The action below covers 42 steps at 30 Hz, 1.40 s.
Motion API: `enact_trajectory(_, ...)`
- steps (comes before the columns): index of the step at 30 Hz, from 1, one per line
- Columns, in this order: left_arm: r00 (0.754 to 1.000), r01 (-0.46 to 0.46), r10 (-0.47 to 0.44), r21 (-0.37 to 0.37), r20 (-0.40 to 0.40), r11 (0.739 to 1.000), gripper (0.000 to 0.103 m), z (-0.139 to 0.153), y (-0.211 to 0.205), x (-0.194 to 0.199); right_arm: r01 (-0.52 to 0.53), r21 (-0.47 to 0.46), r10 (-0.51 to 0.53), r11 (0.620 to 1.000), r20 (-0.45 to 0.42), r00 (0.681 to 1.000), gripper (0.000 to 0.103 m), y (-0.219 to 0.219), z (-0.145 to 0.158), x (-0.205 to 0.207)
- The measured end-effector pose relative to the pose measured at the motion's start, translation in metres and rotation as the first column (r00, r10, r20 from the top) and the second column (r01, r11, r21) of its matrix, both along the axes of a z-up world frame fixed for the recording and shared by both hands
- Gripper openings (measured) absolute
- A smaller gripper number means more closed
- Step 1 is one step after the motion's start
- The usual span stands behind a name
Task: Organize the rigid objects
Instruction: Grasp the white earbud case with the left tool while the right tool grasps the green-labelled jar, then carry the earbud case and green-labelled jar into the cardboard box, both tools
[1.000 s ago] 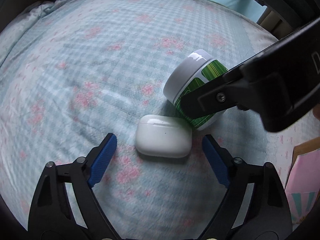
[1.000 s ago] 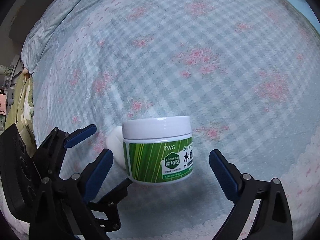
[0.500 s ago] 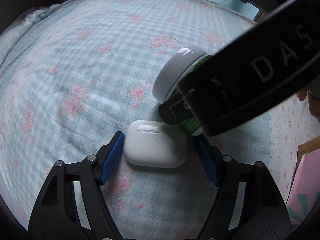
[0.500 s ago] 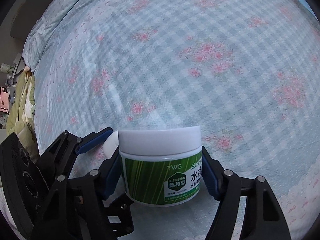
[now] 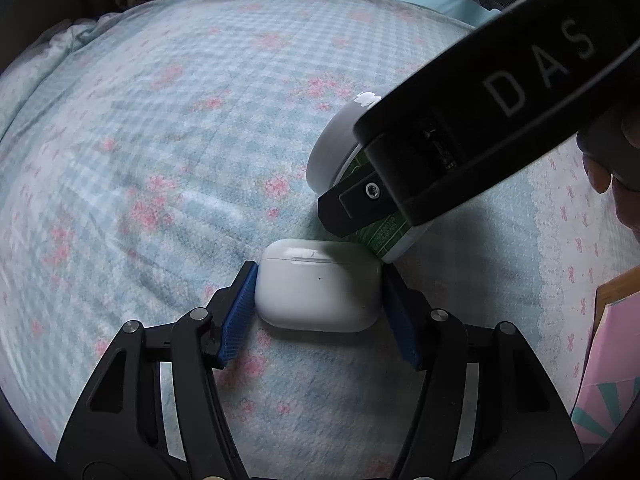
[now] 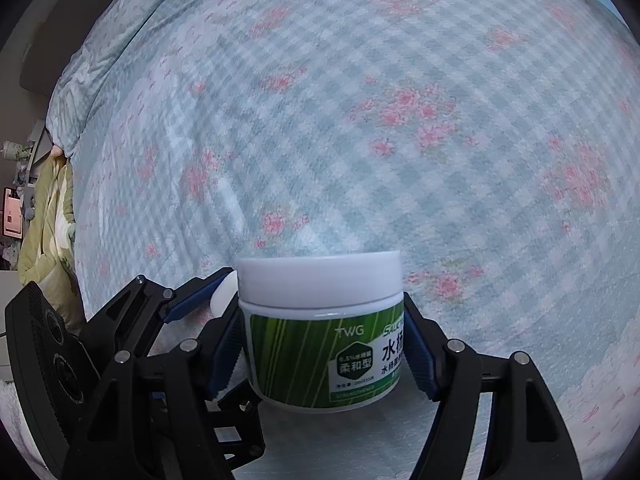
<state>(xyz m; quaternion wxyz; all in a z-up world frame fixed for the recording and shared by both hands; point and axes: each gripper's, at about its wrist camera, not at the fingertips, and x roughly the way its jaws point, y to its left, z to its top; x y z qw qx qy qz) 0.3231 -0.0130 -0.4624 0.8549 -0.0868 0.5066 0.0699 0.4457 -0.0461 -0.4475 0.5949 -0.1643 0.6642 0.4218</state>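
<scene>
Both grippers are pointing steeply down at a bed covered by a blue-checked blanket with pink flowers.

The left gripper is sitting low over a white earbud case lying flat on the blanket. Its jaws are closing, with the case between them: the left blue pad is touching the case's left end, and the right pad is right against the other end, though whether it is pressing there is hard to tell.

The right gripper is reaching in from the right in the left wrist view, its black body crossing over the jar just behind the case. Its blue pads are pressing on both sides of the jar, which is standing upright on the blanket and touching or nearly touching the case. A fingertip of the person is showing at the right edge.

The right gripper's body is carrying white letters reading "DAS". The jar, with a white lid and green striped label, is showing "TWG", a dark hexagon with "柔和型", the word "STRENGTHENED" along the bottom, and larger Chinese characters beginning "水" that are cut off by the pad.
</scene>
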Motion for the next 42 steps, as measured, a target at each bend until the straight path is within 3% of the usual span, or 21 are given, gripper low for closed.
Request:
enact_trajectory(13,0.998,-0.043,0.045,-0.068,0.037,0.997,0.057,0.026,0.01,-0.018,0.181,0.065,-0.179,0.981,-0.033,0.983,0.067,-0.024,0.022,0.007)
enact_trajectory(18,0.996,-0.039,0.045,-0.082,0.075,0.996,0.057,0.056,0.016,-0.029,0.267,0.116,-0.266,0.957,-0.027,0.964,0.067,-0.045,0.054,0.005)
enact_trajectory(22,0.994,-0.005,0.013,-0.076,0.113,0.997,0.057,0.097,0.008,-0.033,0.347,0.163,-0.348,0.924,-0.023,0.937,0.067,-0.07,0.09,-0.002)
enact_trajectory(28,0.987,0.077,-0.066,-0.072,0.147,0.994,0.057,0.166,-0.019,-0.046,0.481,0.247,-0.489,0.841,-0.03,0.872,0.067,-0.127,0.158,-0.026)
enact_trajectory(33,0.975,0.15,-0.134,-0.083,0.175,0.985,0.057,0.221,-0.059,-0.061,0.577,0.289,-0.6,0.764,-0.01,0.8,0.067,-0.201,0.216,-0.062)
enact_trajectory(42,0.94,0.294,-0.27,-0.099,0.207,0.951,0.057,0.276,-0.151,-0.079,0.704,0.248,-0.741,0.666,0.109,0.663,0.067,-0.354,0.268,-0.135)
